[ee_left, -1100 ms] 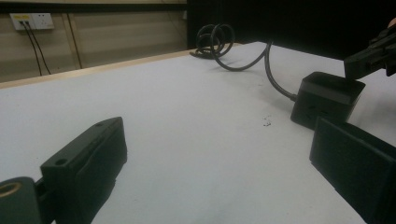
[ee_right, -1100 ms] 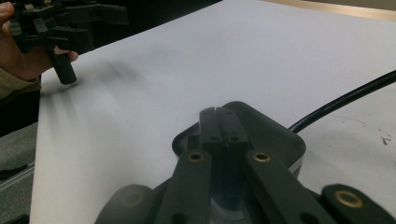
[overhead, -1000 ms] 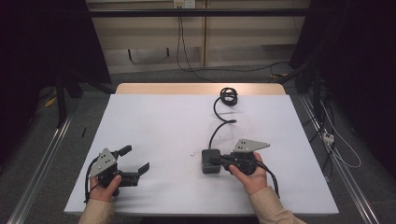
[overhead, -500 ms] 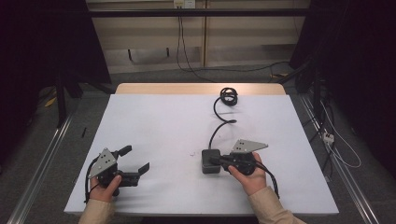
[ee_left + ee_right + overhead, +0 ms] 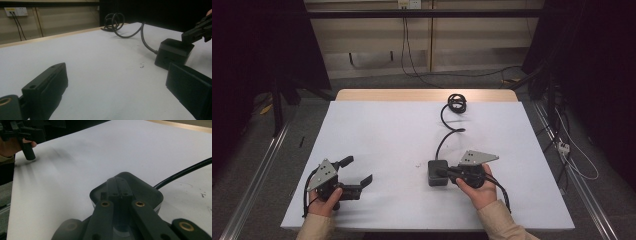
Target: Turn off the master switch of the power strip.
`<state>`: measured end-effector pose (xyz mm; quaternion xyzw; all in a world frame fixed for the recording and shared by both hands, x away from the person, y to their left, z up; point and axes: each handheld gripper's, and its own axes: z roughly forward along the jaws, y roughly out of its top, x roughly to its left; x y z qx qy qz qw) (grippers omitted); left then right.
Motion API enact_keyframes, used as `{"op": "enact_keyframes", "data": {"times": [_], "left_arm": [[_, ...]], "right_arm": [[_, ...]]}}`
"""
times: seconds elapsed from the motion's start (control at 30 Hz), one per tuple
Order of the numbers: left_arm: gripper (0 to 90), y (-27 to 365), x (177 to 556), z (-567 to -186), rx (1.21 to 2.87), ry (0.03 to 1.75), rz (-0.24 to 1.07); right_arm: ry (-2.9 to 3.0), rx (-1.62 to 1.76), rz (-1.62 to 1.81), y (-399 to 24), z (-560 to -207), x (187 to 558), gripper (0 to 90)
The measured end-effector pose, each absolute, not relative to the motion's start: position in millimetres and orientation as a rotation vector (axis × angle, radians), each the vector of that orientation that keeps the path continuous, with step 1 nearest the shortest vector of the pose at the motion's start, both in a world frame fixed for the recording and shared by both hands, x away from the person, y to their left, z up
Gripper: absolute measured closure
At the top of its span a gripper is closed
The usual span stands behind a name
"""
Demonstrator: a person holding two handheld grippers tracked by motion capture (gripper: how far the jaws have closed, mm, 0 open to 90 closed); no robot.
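Right gripper [image 5: 446, 173] jaws closed together over box [image 5: 437, 173]; left gripper [image 5: 356, 172] wide, idle on worktop [image 5: 392, 130]. Next, likely: pressing or regripping box.

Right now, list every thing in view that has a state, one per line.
left gripper: open, jaws spread, holding nothing, low over the table.
right gripper: jaws together over the black box's top.
black box: flat on the white table.
cable: attached to the box, far end coiled.

No lettering, label, brand or number can be read anywhere; the black box [image 5: 437, 172] and bench [image 5: 382, 130] bear none.
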<state>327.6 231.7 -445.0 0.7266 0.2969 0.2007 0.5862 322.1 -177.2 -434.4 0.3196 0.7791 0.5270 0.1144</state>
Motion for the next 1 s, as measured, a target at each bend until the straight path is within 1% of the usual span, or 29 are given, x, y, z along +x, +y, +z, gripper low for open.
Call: {"op": "enact_keyframes", "data": {"times": [1.0], "left_arm": [[3.8, 229.9, 327.1, -445.1, 1.696, 0.688, 0.466]], "right_arm": [[2.288, 0.940, 1.532, -176.3, -433.6, 321.6, 90.0]]}}
